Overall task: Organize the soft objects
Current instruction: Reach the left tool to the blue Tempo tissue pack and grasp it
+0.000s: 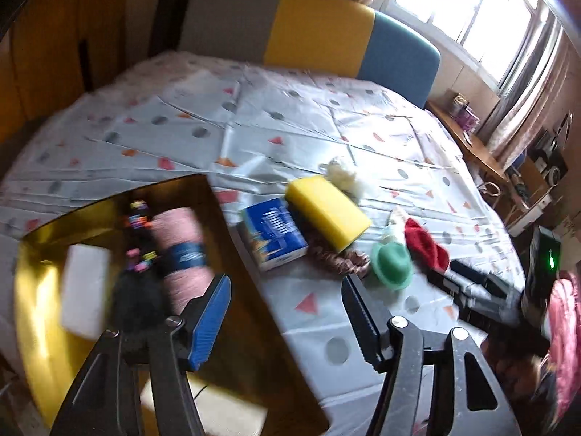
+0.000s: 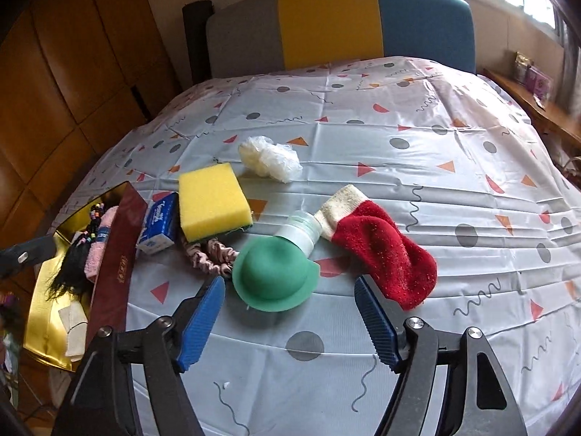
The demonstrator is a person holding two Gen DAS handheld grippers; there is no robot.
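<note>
With both pairs of fingers open and empty, the right gripper (image 2: 287, 312) could snag the sock (image 2: 385, 250) beside its right finger while closing on the green hat (image 2: 272, 276) just ahead.

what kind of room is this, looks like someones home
Most likely a lived-in room at home, perhaps a dining corner: a table under a patterned tablecloth, a padded grey, yellow and blue chair back behind it, wooden cabinet doors, and a curtained window.
</note>
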